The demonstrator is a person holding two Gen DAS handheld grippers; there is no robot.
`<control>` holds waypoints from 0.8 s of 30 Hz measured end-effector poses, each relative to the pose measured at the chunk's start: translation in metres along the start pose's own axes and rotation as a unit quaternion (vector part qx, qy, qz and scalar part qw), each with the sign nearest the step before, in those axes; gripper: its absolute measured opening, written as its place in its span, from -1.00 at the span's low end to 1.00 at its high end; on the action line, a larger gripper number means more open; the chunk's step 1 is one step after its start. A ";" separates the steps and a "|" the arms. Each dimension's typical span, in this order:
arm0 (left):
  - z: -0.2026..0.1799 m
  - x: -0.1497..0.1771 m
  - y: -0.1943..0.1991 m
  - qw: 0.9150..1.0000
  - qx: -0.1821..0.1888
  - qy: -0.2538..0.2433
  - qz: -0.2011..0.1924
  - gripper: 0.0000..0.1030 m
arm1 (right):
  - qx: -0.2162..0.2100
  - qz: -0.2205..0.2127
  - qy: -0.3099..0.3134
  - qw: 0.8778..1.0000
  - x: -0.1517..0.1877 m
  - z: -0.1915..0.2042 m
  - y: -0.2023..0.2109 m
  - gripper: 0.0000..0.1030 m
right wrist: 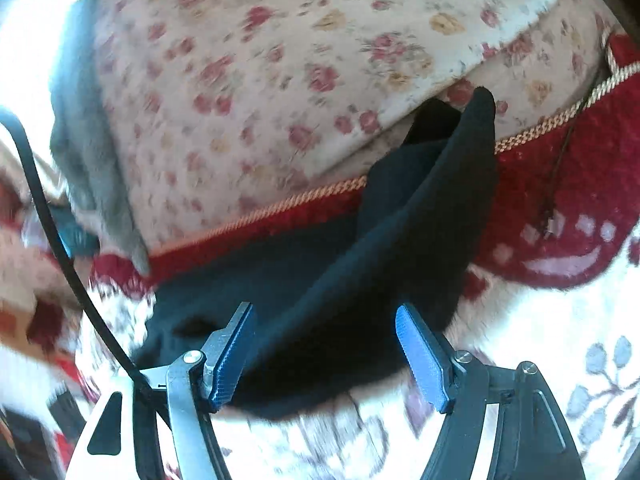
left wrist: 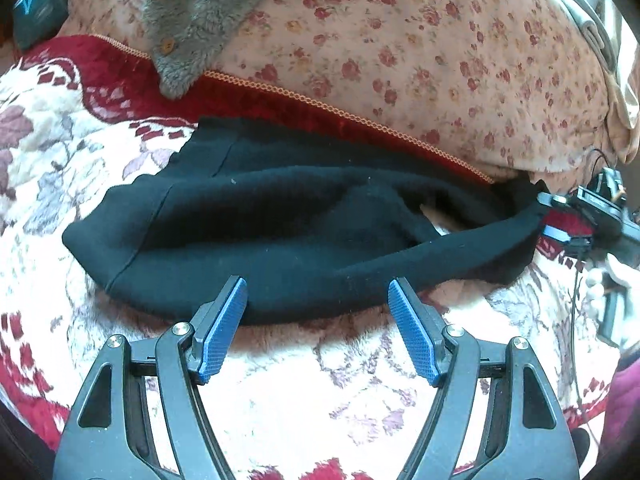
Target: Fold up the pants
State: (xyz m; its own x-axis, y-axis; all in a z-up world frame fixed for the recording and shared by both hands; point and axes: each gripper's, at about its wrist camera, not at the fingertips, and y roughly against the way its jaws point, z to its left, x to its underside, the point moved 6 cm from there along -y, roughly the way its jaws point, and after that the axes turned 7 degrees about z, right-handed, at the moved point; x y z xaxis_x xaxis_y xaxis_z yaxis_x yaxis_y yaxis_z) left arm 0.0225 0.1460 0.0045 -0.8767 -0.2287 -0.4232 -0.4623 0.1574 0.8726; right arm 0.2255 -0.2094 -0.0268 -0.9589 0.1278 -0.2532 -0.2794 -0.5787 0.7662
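Folding stage: early to middle, by my judgement; the black pants (left wrist: 280,220) lie in a long, loosely doubled heap, not yet a neat packet.
Pants location: on the red-and-white flowered blanket (left wrist: 280,380), just before its red border with orange stitching, and below the pink floral quilt (left wrist: 420,48).
Done so far: the cloth appears laid over itself lengthwise, one layer over another, with a gap of blanket showing between layers toward the right.
Left to do: I judge the edges need squaring, and at least one more fold across the length is wanted.
Left gripper (left wrist: 318,304): jaws stand wide, nothing between the blue pads; the tips hover at the near edge of the pants, not pinching it.
Right gripper (right wrist: 324,336): jaws stand wide too; black cloth lies beneath and between them, but the pads do not press on it.
Left wrist view only: the whole span of the pants, a grey fleece garment (left wrist: 192,20) with buttons on the quilt, and the other gripper at the far right end of the pants.
Right wrist view only: one end of the pants rising in a peaked fold against the quilt, and a black cable (right wrist: 52,220) curving at the left; this view is blurred.
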 end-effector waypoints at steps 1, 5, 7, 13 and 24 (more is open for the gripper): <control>0.000 0.001 -0.001 1.000 -0.002 0.004 0.002 0.43 | 0.000 0.000 -0.014 1.000 -0.005 -0.005 -0.002 0.37; 0.002 0.002 -0.006 1.000 0.003 0.029 0.002 0.43 | 0.003 -0.013 -0.040 0.999 -0.019 -0.009 -0.011 0.03; 0.004 0.005 -0.009 0.999 0.011 0.049 0.004 0.43 | -0.005 -0.022 -0.041 0.999 -0.021 -0.012 -0.010 -0.07; 0.014 0.018 -0.007 0.992 0.056 0.115 -0.015 0.43 | -0.027 -0.034 -0.019 0.999 -0.018 -0.016 -0.003 -0.18; 0.041 0.005 -0.020 0.965 0.112 0.237 -0.021 0.43 | -0.040 -0.050 -0.007 0.998 -0.017 -0.020 -0.005 -0.41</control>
State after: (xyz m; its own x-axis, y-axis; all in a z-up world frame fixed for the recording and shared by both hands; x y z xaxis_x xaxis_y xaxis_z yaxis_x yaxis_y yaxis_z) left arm 0.0216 0.1811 -0.0247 -0.7219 -0.6445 -0.2519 -0.5599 0.3302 0.7599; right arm 0.2443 -0.2251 -0.0379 -0.9273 0.1982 -0.3175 -0.3692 -0.6246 0.6882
